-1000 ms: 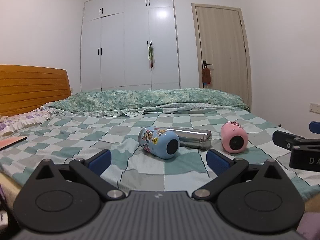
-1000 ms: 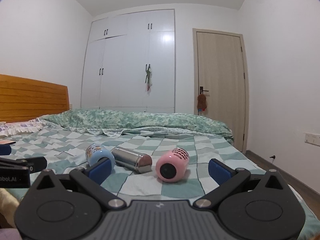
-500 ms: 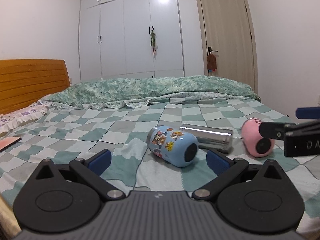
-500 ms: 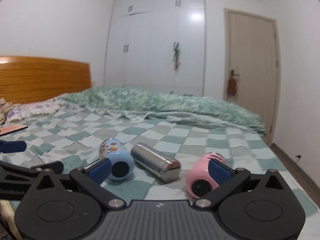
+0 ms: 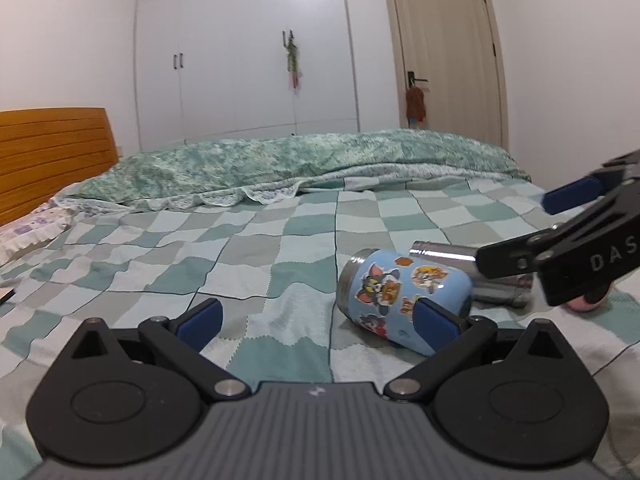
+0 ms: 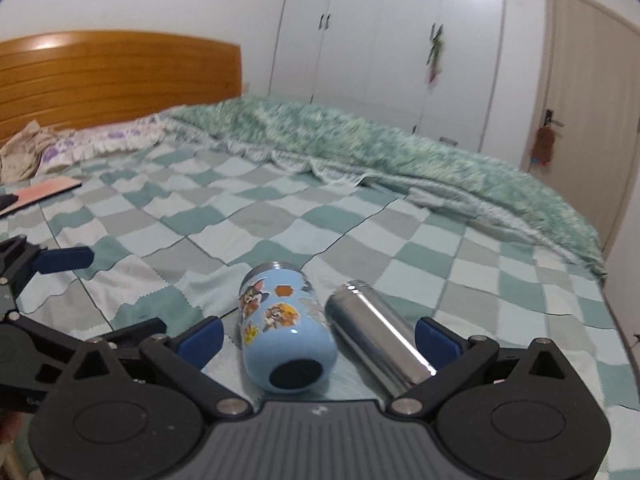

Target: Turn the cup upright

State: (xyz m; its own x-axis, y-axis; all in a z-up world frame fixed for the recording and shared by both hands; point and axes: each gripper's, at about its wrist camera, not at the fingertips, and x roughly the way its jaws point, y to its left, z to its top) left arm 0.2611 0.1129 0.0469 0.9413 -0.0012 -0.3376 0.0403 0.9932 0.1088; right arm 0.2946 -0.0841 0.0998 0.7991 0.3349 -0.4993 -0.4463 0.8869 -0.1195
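A blue cup (image 6: 286, 340) covered in cartoon stickers lies on its side on a bed (image 6: 248, 216) spread with a green-and-white checked quilt, its dark-centred base toward the right wrist camera and its metal rim pointing away. A steel flask (image 6: 376, 332) lies on its side just beside it, on the cup's right in that view. From the left wrist camera, the cup (image 5: 404, 292) sits low and right, partly behind one blue pad of the left claw (image 5: 316, 316) — spread wide, holding nothing. The right claw (image 6: 316, 336) is also wide open and empty, with cup and flask lying between and just ahead of its fingers. A sliver of a pink cup (image 5: 588, 300) shows behind the right claw's black body in the left view. A rumpled green blanket (image 5: 280, 164) runs across the far side of the bed, with a wooden headboard (image 6: 112, 76), white wardrobe (image 5: 248, 52) and door (image 5: 444, 52) beyond.
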